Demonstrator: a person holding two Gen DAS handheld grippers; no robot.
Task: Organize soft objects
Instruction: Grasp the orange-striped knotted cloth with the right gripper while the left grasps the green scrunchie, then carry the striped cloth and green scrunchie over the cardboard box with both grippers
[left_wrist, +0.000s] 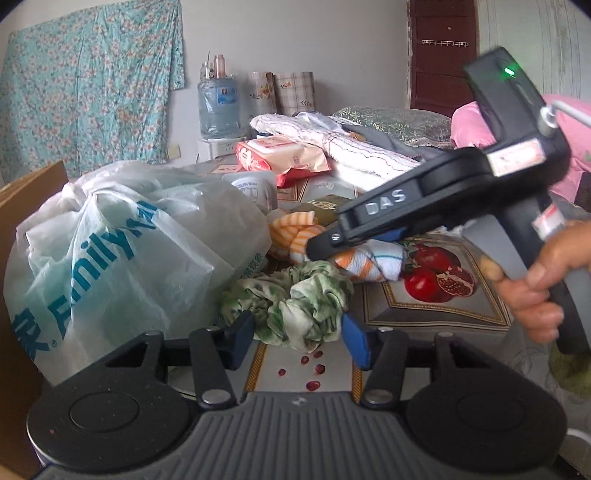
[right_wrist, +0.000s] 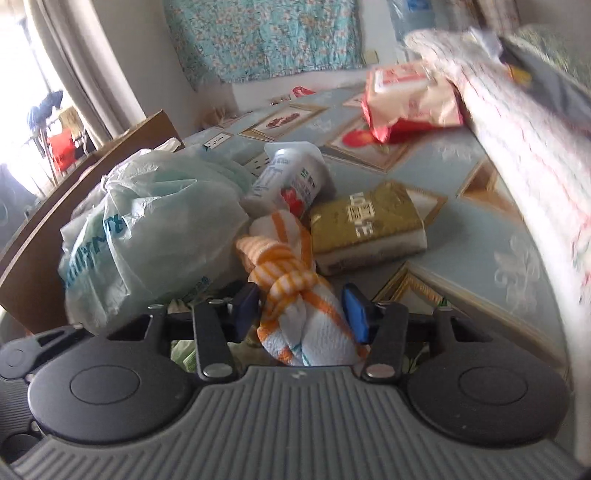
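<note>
A crumpled green-and-white cloth (left_wrist: 295, 295) lies on the pomegranate-print tablecloth (left_wrist: 424, 314). It fills the gap of my left gripper (left_wrist: 298, 332), and both blue pads touch its sides. A knotted orange-and-white striped cloth (right_wrist: 284, 266) sits between the pads of my right gripper (right_wrist: 300, 314), which is closed against it. In the left wrist view the right gripper (left_wrist: 325, 245) comes in from the right, held by a person's hand (left_wrist: 546, 280), with its tip on the striped cloth (left_wrist: 373, 262) just behind the green one.
A tied white plastic bag (left_wrist: 129, 251) bulges on the left, against a cardboard box (left_wrist: 33, 184). Behind the cloths are a gold tissue pack (right_wrist: 365, 225), a tipped cup (right_wrist: 288, 177), a red wipes pack (left_wrist: 284, 155) and folded white fabric (left_wrist: 354, 147).
</note>
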